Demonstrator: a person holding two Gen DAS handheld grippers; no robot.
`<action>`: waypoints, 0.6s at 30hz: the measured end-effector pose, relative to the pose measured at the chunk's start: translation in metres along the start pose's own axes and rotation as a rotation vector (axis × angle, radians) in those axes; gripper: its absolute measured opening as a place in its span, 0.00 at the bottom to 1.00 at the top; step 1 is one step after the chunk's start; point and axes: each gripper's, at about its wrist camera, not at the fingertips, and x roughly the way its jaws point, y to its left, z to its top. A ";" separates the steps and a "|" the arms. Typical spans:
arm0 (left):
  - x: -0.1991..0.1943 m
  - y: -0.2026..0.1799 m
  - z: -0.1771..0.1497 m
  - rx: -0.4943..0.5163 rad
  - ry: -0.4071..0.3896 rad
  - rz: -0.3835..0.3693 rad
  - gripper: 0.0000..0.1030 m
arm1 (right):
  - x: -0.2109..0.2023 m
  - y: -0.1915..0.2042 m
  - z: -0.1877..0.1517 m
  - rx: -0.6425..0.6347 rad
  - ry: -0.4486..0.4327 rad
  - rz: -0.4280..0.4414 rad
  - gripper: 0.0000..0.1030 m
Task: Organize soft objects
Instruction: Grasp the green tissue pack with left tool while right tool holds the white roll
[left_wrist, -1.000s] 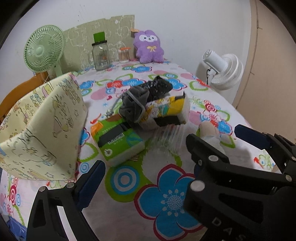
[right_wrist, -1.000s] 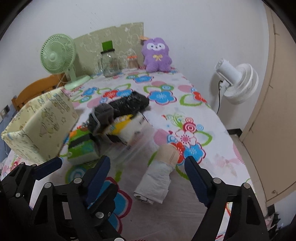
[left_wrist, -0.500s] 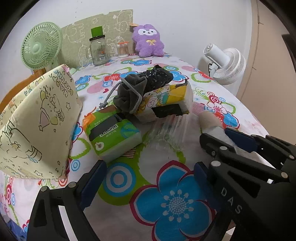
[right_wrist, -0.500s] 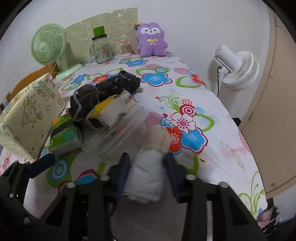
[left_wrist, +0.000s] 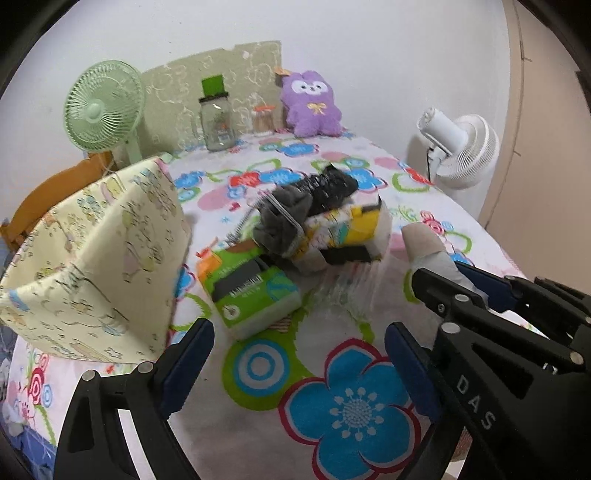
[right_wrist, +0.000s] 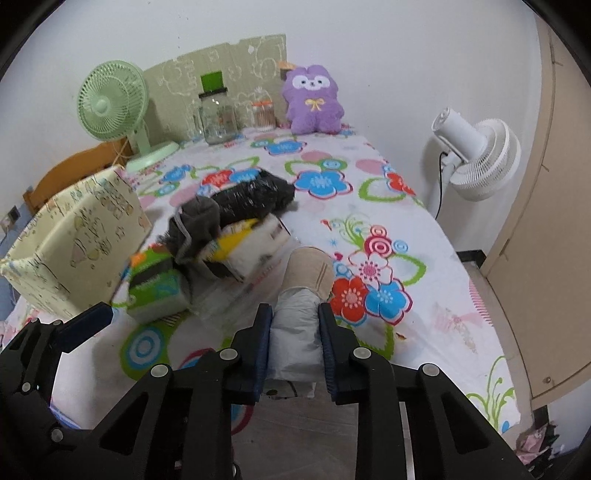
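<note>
Here the right gripper (right_wrist: 295, 332) has its blue pads clamped on the near end of a rolled grey-and-beige bundle (right_wrist: 301, 295) lying on the flowered tablecloth (right_wrist: 388, 229); its jaws have just been closing, with the roll between them; the left gripper (left_wrist: 299, 362) hangs wide open above a blue flower print, gripping nothing; beyond it a green tissue pack (left_wrist: 251, 291) touches a heap of a yellow packet (left_wrist: 347, 229), a grey pouch (left_wrist: 280, 218) and a black bag (left_wrist: 328, 186); a cream fabric bin (left_wrist: 96, 258) stands just left.
</note>
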 end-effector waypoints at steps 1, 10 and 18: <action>-0.001 0.001 0.001 -0.005 -0.005 0.004 0.92 | -0.003 0.001 0.002 0.002 -0.008 0.004 0.27; 0.000 0.009 0.014 -0.088 -0.020 0.044 0.92 | -0.015 0.008 0.017 0.005 -0.061 0.014 0.27; 0.011 0.014 0.027 -0.134 -0.009 0.090 0.92 | -0.008 0.006 0.031 0.013 -0.083 -0.002 0.27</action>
